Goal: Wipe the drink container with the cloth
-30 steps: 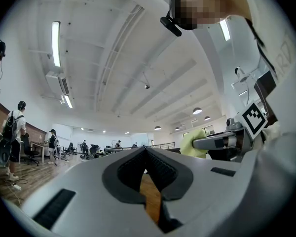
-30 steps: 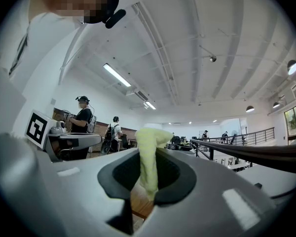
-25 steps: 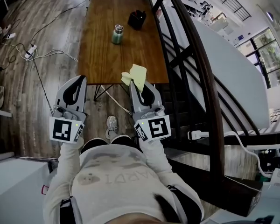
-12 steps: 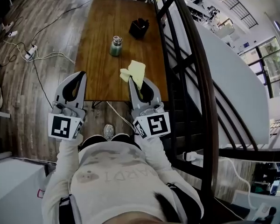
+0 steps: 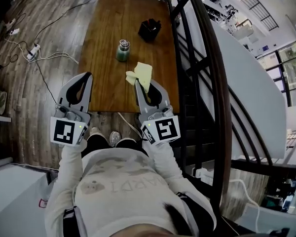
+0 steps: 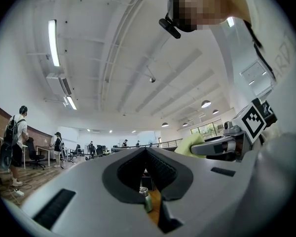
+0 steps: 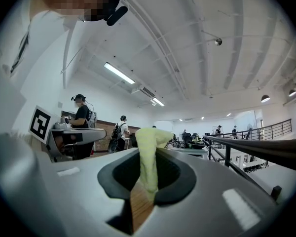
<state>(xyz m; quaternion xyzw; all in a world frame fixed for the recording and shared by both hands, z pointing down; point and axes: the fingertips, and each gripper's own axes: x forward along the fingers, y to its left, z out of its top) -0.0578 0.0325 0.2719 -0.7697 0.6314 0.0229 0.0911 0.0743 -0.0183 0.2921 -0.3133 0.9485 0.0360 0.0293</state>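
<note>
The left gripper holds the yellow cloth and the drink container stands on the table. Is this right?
No: the right gripper holds the yellow cloth, as the right gripper view shows. The drink container does stand on the table.

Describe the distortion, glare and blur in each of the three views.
Head view: wide-angle lens bends the railing into an arc; table sharp. Left gripper view: fisheye circle, dark corners, glaring ceiling lamp. Right gripper view: same fisheye; the close cloth looks soft.
</note>
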